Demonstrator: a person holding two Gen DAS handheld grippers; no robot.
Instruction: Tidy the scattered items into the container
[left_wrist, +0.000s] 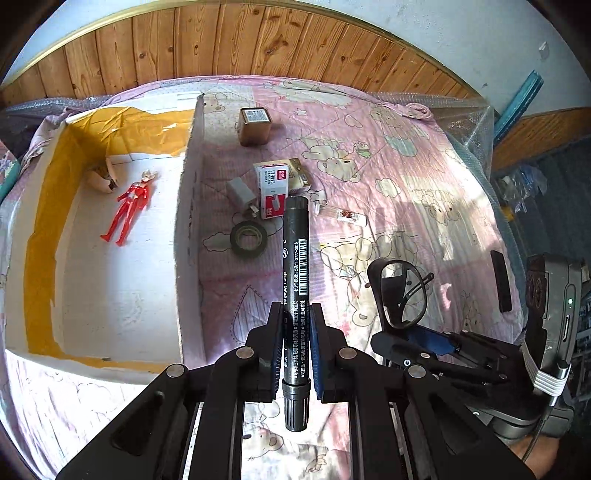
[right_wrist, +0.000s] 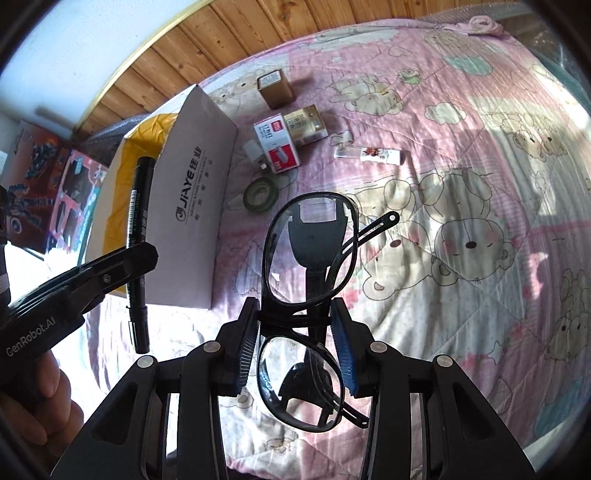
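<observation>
Your left tool (left_wrist: 295, 347), pinching the marker (left_wrist: 295, 295) upright, is nearer the box (left_wrist: 110, 258), open at its ten o'clock, than your right tool (right_wrist: 295, 339) clamping the glasses (right_wrist: 310, 258).

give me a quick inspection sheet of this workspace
surface: pink bear-print quilt on a bed
job's things: black marker and glasses held; open cardboard box holds a red figure
clutter: tape roll, staple box, brown tin, white charger, small clear tube lie on the quilt
grippers: left gripper shut on the marker; right gripper shut on the glasses
cables: nothing seen
surroundings: wood-panelled wall
</observation>
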